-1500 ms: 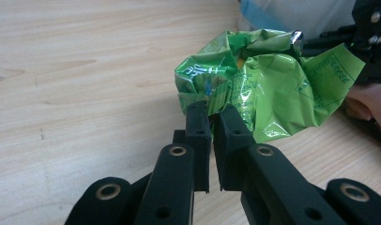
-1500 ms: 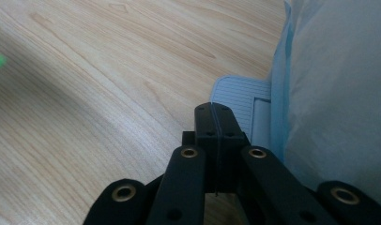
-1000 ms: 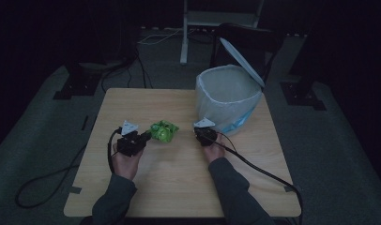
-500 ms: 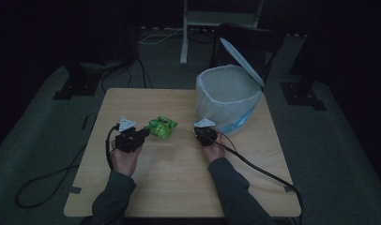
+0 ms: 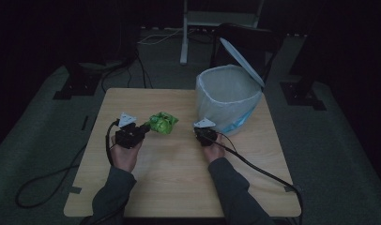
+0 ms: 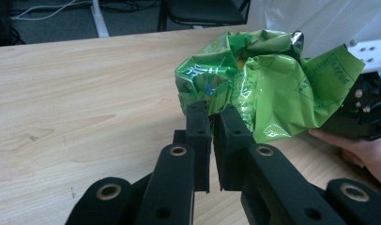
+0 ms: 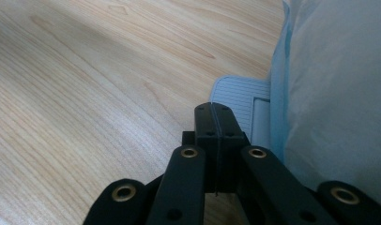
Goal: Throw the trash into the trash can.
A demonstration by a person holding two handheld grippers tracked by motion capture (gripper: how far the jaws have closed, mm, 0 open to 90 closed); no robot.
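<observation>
A crumpled green wrapper lies on the wooden table, left of the white bin. My left gripper lies on the table with its tips against the wrapper's near edge. In the left gripper view the wrapper bulges just beyond the left gripper. Its jaws stand almost together, with no wrapper visible in the thin gap. My right gripper rests beside the bin's base. In its own view the right gripper has its jaws pressed flat together on nothing, pointing at the bin's ribbed pedal.
The bin has a plastic liner and its lid stands open at the back. The right hand and gripper show behind the wrapper. Cables trail from both grippers over the table's front half. Chair and stand legs lie on the dark floor beyond.
My left gripper has edged slightly away from the person, up against the green wrapper. The right gripper has stayed where it was.
</observation>
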